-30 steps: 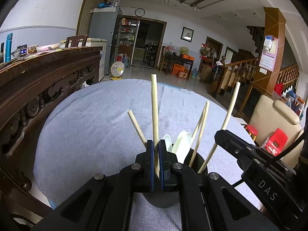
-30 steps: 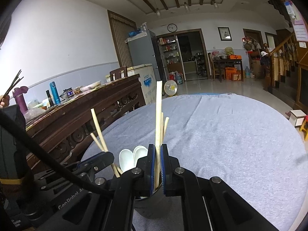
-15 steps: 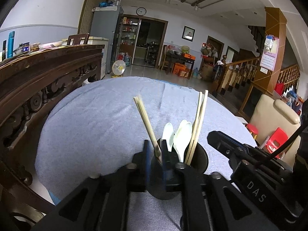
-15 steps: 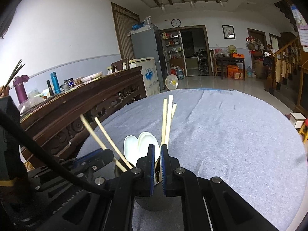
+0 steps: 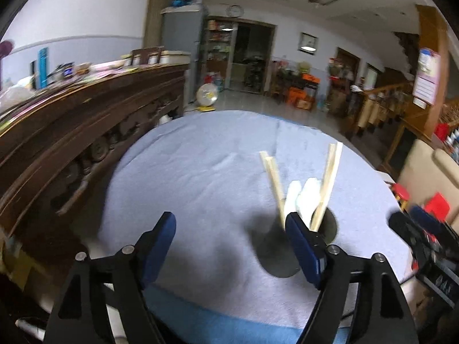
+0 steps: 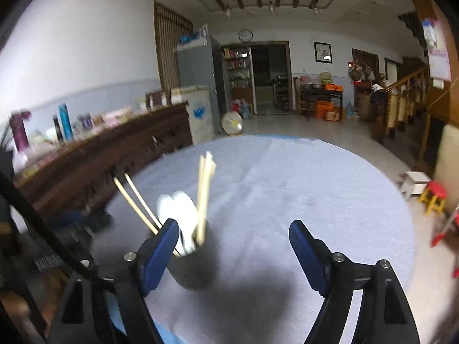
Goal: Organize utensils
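**Both tongs let go: the chopsticks stand in the cup**

The left gripper (image 5: 231,235) and the right gripper (image 6: 232,239) are both spread wide, and nothing is between their blue pads. Their jaws have just been opening, and each one is empty now. The dark holder cup (image 5: 282,253) stands on the round table with the grey-blue cloth (image 5: 200,172), near the front edge and between the two tools. In it I see two pairs of chopsticks: one pair leans to the left (image 5: 272,180), the other pair leans to the right (image 5: 330,180). Two white spoons (image 5: 301,197) stand between them.

From the right wrist view the cup (image 6: 190,272) is just behind the left blue finger (image 6: 157,255) of that gripper; I cannot tell if the finger touches the rim. The picture is blurred, so small details are not sure.

In my judgement the step in hand is the release and the retreat. To do it well, the person should pull both tools back and a little up, away from the cup, and keep the jaws wide until the fingers are clear of the leaning sticks. The sticks reach high above the rim, so a sideways sweep could catch them and tip the cup. A slow, straight withdrawal looks safest to me. No other utensil is visible on the cloth, so the sorting seems near its end.
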The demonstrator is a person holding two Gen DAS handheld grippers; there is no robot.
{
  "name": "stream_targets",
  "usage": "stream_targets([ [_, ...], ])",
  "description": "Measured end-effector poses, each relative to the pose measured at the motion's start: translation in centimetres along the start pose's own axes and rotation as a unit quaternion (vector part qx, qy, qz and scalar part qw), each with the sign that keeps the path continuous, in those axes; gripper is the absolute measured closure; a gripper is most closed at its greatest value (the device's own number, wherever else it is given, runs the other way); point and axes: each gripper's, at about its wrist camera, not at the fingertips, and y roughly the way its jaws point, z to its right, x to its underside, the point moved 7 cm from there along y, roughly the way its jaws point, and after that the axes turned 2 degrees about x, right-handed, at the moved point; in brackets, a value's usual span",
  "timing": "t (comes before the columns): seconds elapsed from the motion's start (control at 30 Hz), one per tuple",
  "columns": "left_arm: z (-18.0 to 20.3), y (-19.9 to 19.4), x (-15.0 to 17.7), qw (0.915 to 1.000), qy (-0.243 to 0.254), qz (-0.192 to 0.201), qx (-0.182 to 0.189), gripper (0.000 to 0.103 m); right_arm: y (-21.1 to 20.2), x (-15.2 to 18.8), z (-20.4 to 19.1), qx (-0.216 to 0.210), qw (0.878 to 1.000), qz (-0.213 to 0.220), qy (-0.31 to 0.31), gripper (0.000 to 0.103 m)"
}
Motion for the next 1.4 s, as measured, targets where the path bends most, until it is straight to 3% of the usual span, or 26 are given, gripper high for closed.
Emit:
stream_targets([
  [0.1, -1.1, -0.6, 0.3, 0.9997, -0.02, -0.007, -0.011, 0.019, -0.8, 1.2, 0.4, 0.018, 0.999, -0.025, -0.011, 0.019],
  [0.27, -0.5, -1.5, 1.0, 0.9997, 0.003, -0.013, -0.02, 0.015, -3.1, 1.7, 0.8, 0.014, 0.999, -0.034, 0.026, 0.013],
  [0.43, 0.2, -2.1, 1.3, 0.9994, 0.023, -0.02, -0.015, 0.009, -4.1, 2.2, -0.1, -0.002, 0.999, -0.048, 0.022, 0.011],
  [0.77, 0.6, -1.5, 1.6, 0.9979, 0.032, -0.053, -0.017, 0.008, -3.0, 2.6, -1.6, -0.036, 0.996, -0.084, 0.021, 0.01],
  [0.93, 0.7, -0.7, 1.7, 0.9964, 0.044, -0.068, -0.026, 0.005, -2.1, 2.6, -2.3, -0.037, 0.995, -0.094, 0.006, 0.01],
  [1.4, 1.1, 0.9, 1.9, 0.9936, 0.046, -0.103, -0.007, 0.003, 0.1, 1.7, -2.7, -0.032, 0.994, -0.109, -0.01, 0.01],
])
